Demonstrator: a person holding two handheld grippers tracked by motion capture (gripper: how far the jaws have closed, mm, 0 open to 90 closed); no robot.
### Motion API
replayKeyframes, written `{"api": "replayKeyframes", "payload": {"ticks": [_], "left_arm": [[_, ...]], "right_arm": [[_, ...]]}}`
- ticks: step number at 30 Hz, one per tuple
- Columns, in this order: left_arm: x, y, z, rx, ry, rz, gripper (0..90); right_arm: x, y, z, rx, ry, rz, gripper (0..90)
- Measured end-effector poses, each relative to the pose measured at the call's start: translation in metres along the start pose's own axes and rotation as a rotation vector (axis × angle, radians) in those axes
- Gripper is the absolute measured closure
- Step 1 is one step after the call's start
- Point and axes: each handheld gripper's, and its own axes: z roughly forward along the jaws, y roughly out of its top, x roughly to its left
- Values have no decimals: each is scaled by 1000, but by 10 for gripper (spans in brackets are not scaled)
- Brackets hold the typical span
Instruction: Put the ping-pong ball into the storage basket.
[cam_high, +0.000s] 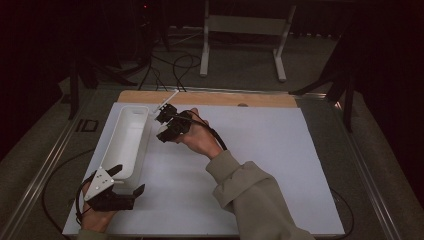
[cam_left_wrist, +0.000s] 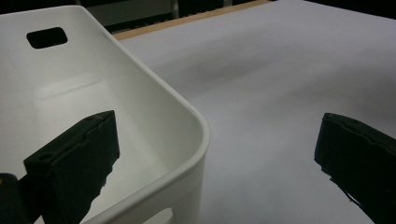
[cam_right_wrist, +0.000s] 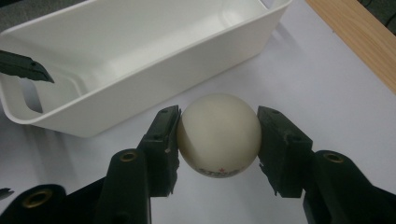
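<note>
Smooth, faintly glossy cream ball (cam_right_wrist: 218, 135), plastic by the look. Glossy white plastic bin (cam_right_wrist: 140, 88); matt white sheet (cam_high: 260, 165) over a wooden board (cam_high: 210, 98). Matt black, rough-edged pads (cam_right_wrist: 280, 149).

One white ball (cam_right_wrist: 218, 135), one white bin (cam_high: 125, 140), and two tools.

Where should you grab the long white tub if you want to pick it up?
Probably by a long side wall of the white tub, coming straight down from above. It stands open side up with thin upright walls, so one jaw can go inside and one outside. The left gripper already straddles its near corner that way, jaws open. The end handle slot is another hold.
</note>
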Motion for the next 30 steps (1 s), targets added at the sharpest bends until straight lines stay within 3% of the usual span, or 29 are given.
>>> {"api": "replayKeyframes", "payload": {"ticks": [30], "left_arm": [[0, 0, -1, -4, -1, 0, 5]], "right_arm": [[13, 15, 8, -34, 15, -15, 512]]}}
